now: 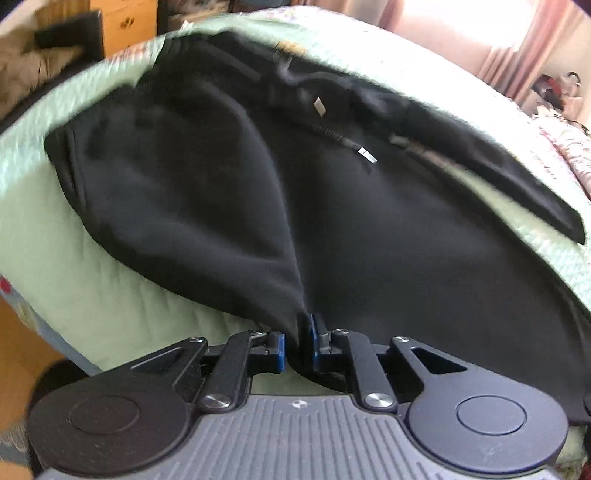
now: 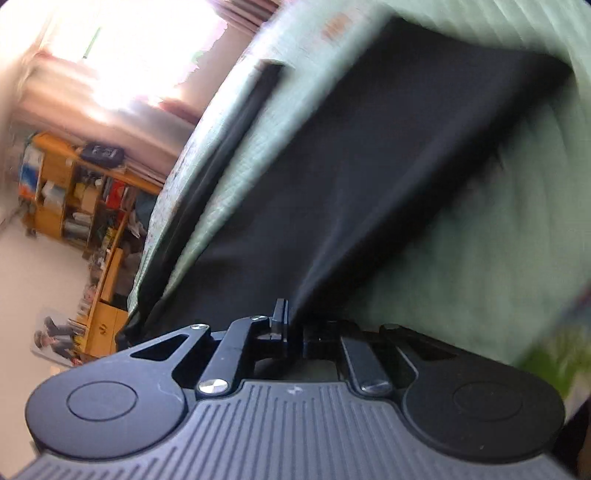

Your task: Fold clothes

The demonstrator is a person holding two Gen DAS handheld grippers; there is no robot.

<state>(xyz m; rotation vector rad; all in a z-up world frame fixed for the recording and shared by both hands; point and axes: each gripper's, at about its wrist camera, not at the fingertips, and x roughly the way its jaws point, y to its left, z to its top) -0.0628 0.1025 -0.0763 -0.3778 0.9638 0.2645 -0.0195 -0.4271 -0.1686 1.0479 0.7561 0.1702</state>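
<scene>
A black hooded sweatshirt (image 1: 229,192) lies spread on a pale green quilted bedspread (image 1: 66,266), its drawstring tips showing near the middle. My left gripper (image 1: 297,338) is shut on a bunched corner of the black fabric, which is pulled up into a taut fold toward the blue pads. In the right wrist view the same black sweatshirt (image 2: 362,177) stretches away from my right gripper (image 2: 293,332), which is shut on its edge. That view is blurred by motion. A thin black strip of the garment (image 2: 225,155) lies along the bed's left side.
The green bedspread (image 2: 498,240) covers the bed. A wooden bookshelf (image 2: 81,206) full of items stands at the left of the right wrist view. A wooden cabinet (image 1: 125,22) and pink curtains (image 1: 498,40) sit behind the bed, with a brown coat (image 1: 26,70) at the far left.
</scene>
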